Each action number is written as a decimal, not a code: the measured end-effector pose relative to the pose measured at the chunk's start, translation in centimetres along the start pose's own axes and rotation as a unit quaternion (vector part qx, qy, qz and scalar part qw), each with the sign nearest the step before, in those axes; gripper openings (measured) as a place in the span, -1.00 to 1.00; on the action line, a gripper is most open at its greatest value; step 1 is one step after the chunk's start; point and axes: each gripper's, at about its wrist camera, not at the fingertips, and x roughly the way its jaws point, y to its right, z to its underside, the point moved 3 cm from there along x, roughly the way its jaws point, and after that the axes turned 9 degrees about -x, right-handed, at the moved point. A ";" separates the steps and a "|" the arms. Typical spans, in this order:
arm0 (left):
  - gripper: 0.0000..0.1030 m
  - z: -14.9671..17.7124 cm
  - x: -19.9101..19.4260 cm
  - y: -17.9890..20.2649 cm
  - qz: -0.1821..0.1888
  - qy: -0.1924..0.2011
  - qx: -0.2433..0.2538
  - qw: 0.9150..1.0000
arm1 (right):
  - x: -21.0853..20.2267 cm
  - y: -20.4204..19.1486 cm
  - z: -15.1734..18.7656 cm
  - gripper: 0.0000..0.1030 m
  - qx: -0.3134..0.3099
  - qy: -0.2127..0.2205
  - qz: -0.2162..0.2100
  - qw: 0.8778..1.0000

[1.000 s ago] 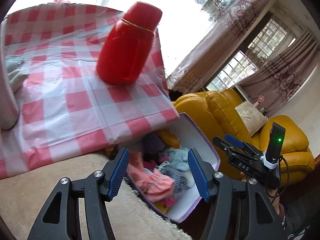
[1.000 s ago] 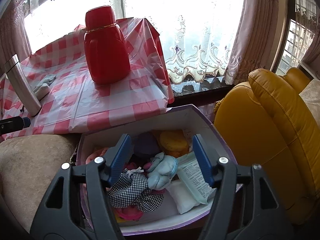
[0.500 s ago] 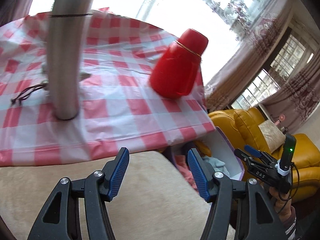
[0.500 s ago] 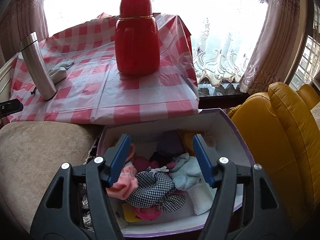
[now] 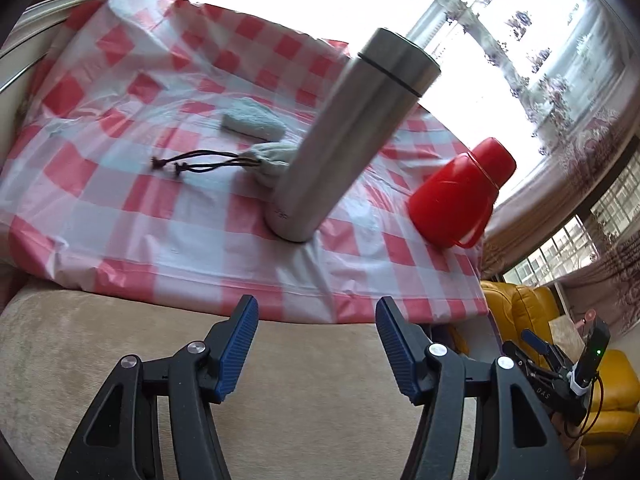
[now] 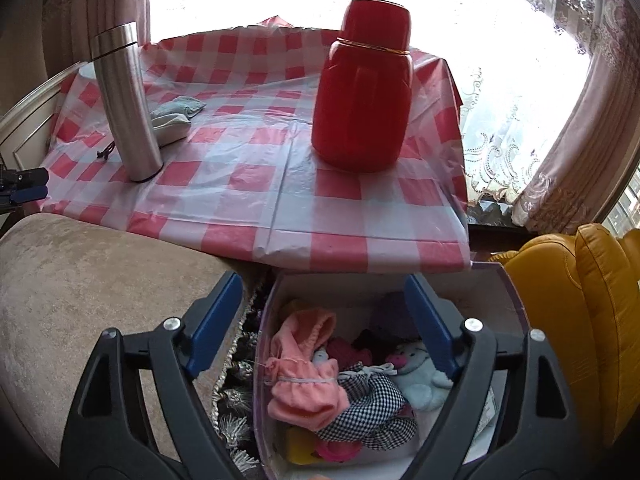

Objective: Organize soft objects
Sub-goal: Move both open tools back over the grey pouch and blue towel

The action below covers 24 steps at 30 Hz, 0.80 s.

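Presently on view, two grippers. Left gripper (image 5: 316, 344): jaws parted, nothing between the pads, hanging over a beige cushion (image 5: 320, 364). Right gripper (image 6: 320, 324): jaws wide apart and just been opening, nothing pressed between them, poised above one white box (image 6: 496, 292).

Box contents, directly beneath the right gripper: one pink doll garment (image 6: 304, 376), one black-and-white checked cloth (image 6: 368, 404), one pale blue plush toy (image 6: 420, 376), plus further magenta and yellow soft pieces too jumbled to count.

On the counter (image 5: 168, 216), under one red-and-white checked cover, ahead of both grippers:
- one steel flask (image 5: 344, 136), upright, straight ahead of the left gripper;
- one red jug (image 5: 460, 196), ahead and to the right of the left gripper;
- one grey drawstring pouch (image 5: 268, 164), touching the flask's far side, its cords trailing left;
- one pale blue folded cloth (image 5: 252, 124), just beyond the pouch.

One yellow armchair (image 6: 592, 320) stands to the right of the right gripper.

Changes from a second ago: the left view then looked down into the box of soft things with the jug ahead; it now faces the counter's left part, with flask and pouch centred and the box out of sight. The right gripper's jaws stand wider, and the box sits further right beneath them.
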 end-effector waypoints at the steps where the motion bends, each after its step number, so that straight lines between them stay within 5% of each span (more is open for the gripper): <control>1: 0.20 -0.2 0.0 -0.3 -0.002 0.001 -0.003 1.000 | 0.3 -0.3 -0.4 0.67 -0.007 0.000 -0.001 1.000; 15: 0.20 -2.8 1.2 -3.0 -0.026 -0.008 -0.031 0.999 | 6.5 -4.6 -7.6 0.67 -0.147 0.024 -0.037 0.988; 24: 0.20 -5.6 2.9 -4.5 -0.050 -0.014 -0.043 0.998 | 10.9 -7.5 -12.0 0.67 -0.230 0.048 -0.094 0.967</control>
